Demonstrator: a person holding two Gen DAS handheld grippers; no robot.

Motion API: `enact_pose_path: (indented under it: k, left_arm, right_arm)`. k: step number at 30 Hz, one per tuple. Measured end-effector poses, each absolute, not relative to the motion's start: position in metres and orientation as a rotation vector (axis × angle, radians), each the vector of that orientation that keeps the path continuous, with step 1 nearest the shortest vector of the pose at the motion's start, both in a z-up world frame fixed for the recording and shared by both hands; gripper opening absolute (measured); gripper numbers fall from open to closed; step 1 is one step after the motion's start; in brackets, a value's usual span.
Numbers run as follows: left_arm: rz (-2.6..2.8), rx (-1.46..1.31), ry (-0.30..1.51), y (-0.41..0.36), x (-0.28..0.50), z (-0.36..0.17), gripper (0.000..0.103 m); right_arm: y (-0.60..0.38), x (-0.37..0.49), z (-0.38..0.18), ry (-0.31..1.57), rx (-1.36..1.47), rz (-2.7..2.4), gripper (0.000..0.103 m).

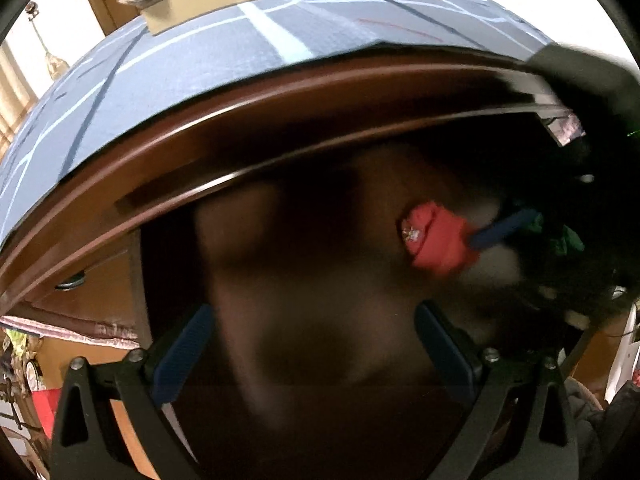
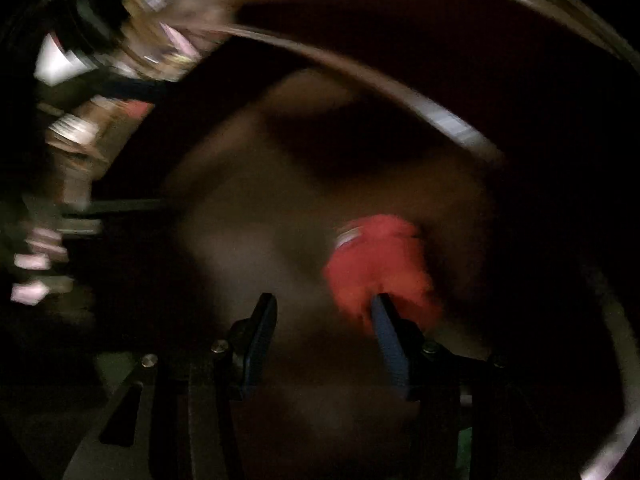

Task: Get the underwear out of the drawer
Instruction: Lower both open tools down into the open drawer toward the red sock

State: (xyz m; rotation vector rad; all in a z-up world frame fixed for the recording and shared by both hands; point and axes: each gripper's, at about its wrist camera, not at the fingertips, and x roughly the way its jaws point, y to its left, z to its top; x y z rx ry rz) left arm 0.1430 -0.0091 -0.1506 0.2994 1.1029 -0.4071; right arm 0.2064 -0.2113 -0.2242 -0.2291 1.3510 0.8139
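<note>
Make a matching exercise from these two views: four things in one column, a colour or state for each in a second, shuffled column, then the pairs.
Things:
1. underwear
2. left tongs
3. drawer front edge
4. cloth on top of the furniture

Colour or state:
A. blue-grey with pale lines
B. red, bunched up
C. dark brown wood
D. open, holding nothing

Pairs: 1-B, 2-D, 3-C, 4-A
</note>
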Motion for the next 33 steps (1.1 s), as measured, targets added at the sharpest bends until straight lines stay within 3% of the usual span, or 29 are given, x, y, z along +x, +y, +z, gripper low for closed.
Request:
enact_pose_path:
  k: [6, 12, 24, 33]
  left_arm:
    - [-0.508, 0.381, 1.09, -0.049, 0.142, -0.15, 0.102]
    - [-0.595, 0.437, 1.098, -0.095, 0.15, -0.158, 0.102]
    - [-0.503, 0.494, 1.198, -0.139, 0.174, -0.194, 0.096]
    - [-0.47, 0.617, 1.154, -0.145, 0.173, -0.203, 0.093]
  right_arm:
    - [-0.227, 0.166, -0.17, 1.211, -0.208, 0.78, 0.052]
    - [-0.29, 0.148, -0.158, 1.212, -0.079, 0.407, 0.052]
    - [-0.299, 0.152, -0.207, 1.334, -0.044, 0.157, 0.052]
    - [-0.253, 0.166, -0.232, 1.371, -0.169, 0.137, 0.052]
